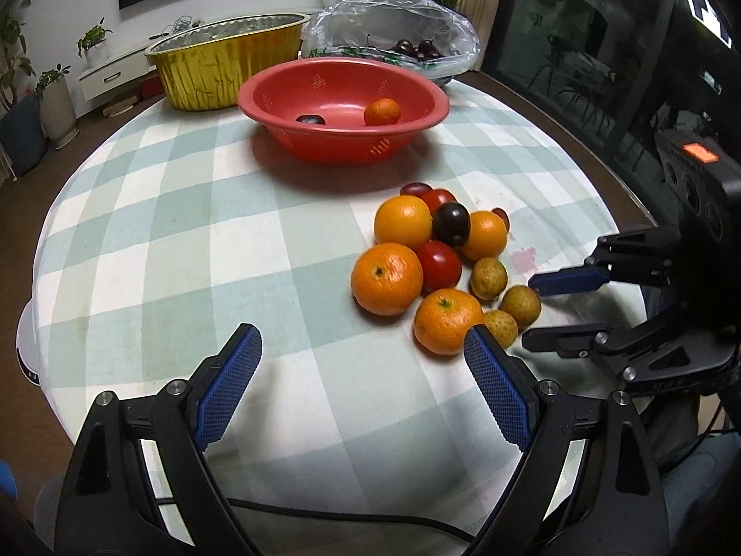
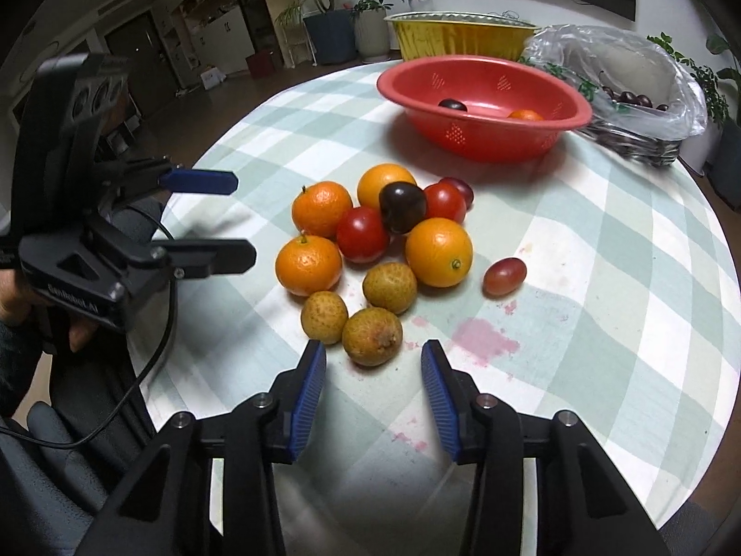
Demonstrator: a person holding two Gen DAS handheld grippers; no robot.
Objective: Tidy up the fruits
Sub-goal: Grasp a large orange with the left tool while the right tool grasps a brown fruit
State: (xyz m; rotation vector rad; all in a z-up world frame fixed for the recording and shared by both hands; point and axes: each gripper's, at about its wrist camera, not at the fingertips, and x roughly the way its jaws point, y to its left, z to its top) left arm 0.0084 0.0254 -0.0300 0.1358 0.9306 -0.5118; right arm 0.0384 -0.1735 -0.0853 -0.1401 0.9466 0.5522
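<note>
A pile of fruit lies on the checked tablecloth: several oranges [image 1: 386, 278], red tomatoes [image 2: 362, 234], a dark plum [image 2: 402, 207], three brown longans [image 2: 372, 336] and a lone grape [image 2: 505, 275]. Behind it, the red bowl [image 1: 342, 139] holds one orange [image 1: 382, 111] and one dark plum [image 1: 310, 119]. My left gripper [image 1: 361, 338] is open and empty, just left of the nearest orange [image 1: 447, 319]. My right gripper [image 2: 374, 353] is open, with the nearest longan between its fingertips [image 2: 312, 370]; a gap shows on each side.
A gold foil pan [image 1: 227, 65] stands behind the bowl. Beside it is a clear plastic bag [image 1: 393, 23] with dark cherries over a basket. A pink stain [image 2: 481, 340] marks the cloth. The round table's edge curves close on both sides.
</note>
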